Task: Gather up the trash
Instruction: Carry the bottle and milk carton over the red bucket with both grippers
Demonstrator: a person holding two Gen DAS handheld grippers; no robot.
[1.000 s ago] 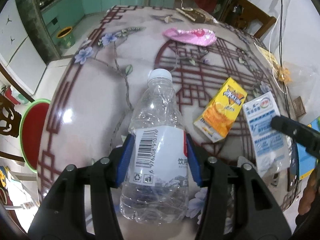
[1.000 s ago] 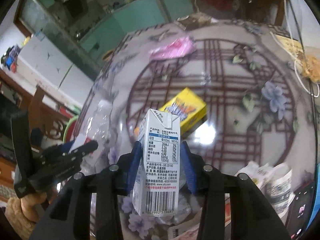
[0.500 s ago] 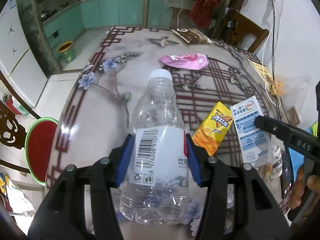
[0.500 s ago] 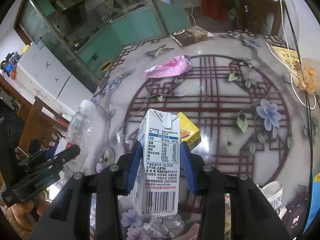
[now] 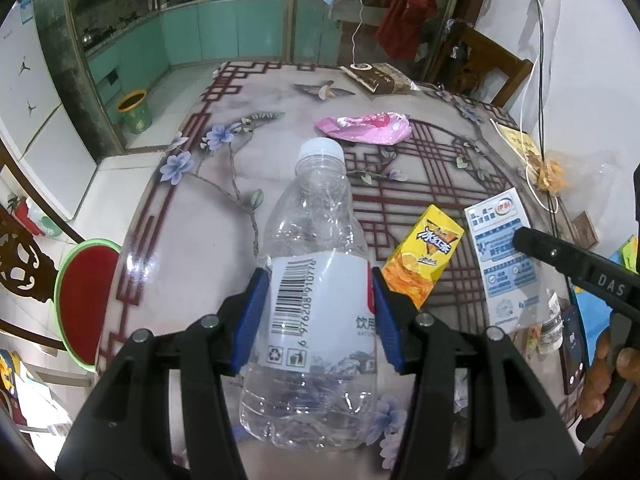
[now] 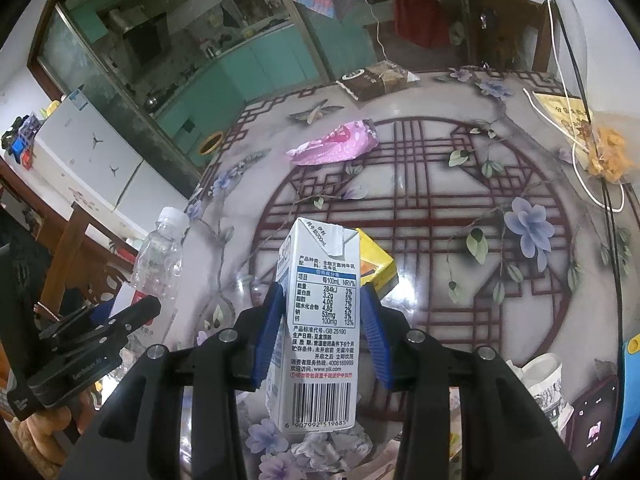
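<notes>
In my left gripper [image 5: 316, 312] I hold an empty clear plastic bottle [image 5: 316, 292], white cap on, the blue pads pressing its labelled middle from both sides, neck pointing away from me. It hangs clear above the table [image 5: 192, 232]. My right gripper [image 6: 320, 332] is closed on a small white milk carton [image 6: 320, 320], upright between the pads, barcode at the bottom, its torn top corner up. Both pieces of trash are off the table and in my grip.

Just behind the milk carton, lying on the table, is a yellow juice carton [image 5: 424, 256], not yet collected. Farther off, near the middle of the table, lies a crumpled pink wrapper [image 5: 364, 128], well apart from everything I hold. At the near right edge I can see a phone [image 6: 592, 424] and a mug [image 6: 540, 380]. I see no bin in either view.

What worries me most is the bottle. It is thin, round and slick, and I have it by the label only; a quick tilt could let it slide out, and a harder squeeze would likely buckle it. The milk carton looks steadier, but any liquid left inside could drip from the torn top if I tip it. With both grippers full, reaching over the table could also knock the mug or the phone.
</notes>
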